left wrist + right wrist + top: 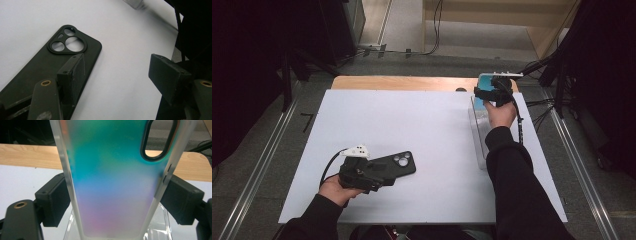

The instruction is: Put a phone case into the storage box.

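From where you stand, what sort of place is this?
Probably a lab or recording studio rather than a home: a white table hemmed in by dark curtains, cables on the floor, and a person working on phone cases with hand-held grippers.

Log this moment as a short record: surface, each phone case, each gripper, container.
surface: white table top on a wooden table
dark case: black phone case with round camera cut-outs, lying flat on the table top
left gripper: open, one finger over the black case, the other beside it
iridescent case: translucent teal-to-pink phone case, upright
right gripper: shut on the iridescent case's long edges
container: clear plastic box, below the iridescent case
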The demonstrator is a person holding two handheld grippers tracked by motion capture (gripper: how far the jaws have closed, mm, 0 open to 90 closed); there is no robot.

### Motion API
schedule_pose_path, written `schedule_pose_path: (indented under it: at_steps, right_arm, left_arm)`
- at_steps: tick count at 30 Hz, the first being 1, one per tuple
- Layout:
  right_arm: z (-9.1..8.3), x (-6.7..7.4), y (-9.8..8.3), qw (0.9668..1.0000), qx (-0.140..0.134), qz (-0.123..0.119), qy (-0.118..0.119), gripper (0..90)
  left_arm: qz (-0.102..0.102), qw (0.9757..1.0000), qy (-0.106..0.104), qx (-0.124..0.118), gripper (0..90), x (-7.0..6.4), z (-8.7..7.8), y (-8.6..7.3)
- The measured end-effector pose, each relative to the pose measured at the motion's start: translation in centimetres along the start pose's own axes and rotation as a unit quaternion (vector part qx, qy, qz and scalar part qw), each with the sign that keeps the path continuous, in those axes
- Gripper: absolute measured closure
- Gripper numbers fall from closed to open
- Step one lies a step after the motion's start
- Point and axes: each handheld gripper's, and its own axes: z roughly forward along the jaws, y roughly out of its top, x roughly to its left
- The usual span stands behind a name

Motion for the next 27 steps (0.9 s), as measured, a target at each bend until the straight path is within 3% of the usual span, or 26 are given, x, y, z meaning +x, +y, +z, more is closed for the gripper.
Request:
schedule_pose_path:
  at_steps: [7, 17, 27]
  right_arm:
    - [1.0, -0.2, -0.4, 0.9999, 0.015, 0.001, -0.005, 13.2]
    - [1.2, 0.4, -0.4, 0.9996, 0.015, -0.018, -0.016, 13.2]
    - [1.4, 0.4, -0.5, 0.9994, 0.026, -0.010, -0.020, 13.1]
  left_arm:
    - [0.002, 1.0000, -0.002, 0.001, 29.7, 0.0, 0.1, 0.1]
    - [0.003, 1.0000, 0.000, 0.004, 29.7, 0.0, 0.1, 0.1]
    - [0.001, 1.0000, -0.002, 0.001, 29.7, 0.0, 0.1, 0.1]
